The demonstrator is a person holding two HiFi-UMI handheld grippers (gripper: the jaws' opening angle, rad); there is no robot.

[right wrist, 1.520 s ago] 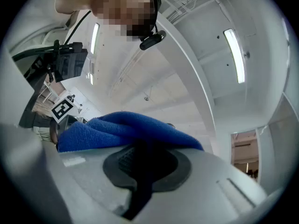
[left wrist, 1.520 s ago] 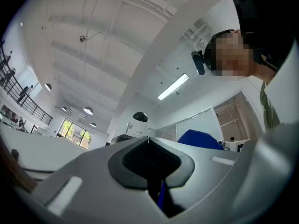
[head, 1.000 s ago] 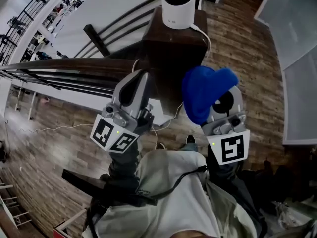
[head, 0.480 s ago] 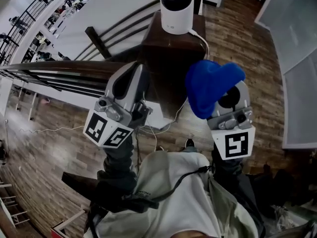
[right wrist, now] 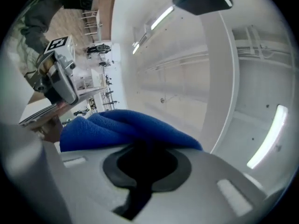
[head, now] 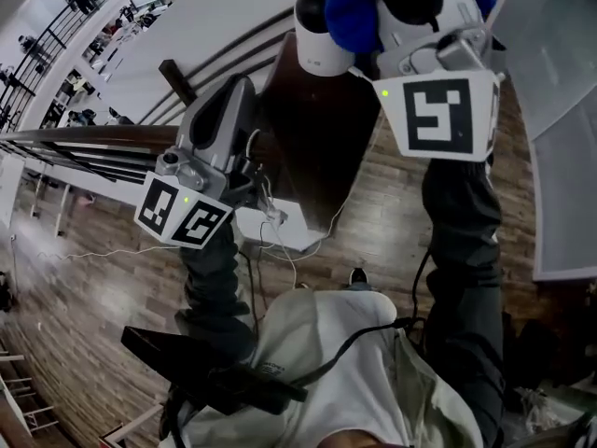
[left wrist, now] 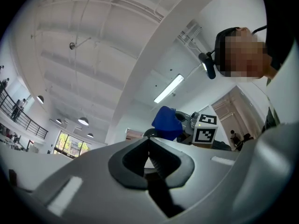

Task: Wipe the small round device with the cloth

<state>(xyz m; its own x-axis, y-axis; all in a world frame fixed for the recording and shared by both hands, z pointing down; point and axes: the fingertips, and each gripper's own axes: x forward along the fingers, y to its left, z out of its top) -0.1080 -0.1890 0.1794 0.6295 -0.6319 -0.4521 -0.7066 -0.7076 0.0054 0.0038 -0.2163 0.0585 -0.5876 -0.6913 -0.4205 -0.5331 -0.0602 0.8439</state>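
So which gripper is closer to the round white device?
Right. The right gripper holds the cloth right beside the device; the left gripper sits lower, apart from it.

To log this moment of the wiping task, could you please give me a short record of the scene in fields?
Left gripper: shut, nothing held, at the left side of the stand
Right gripper: shut on the cloth, raised near the device
Device: white, dark top, on the stand
Cloth touching device: cannot tell
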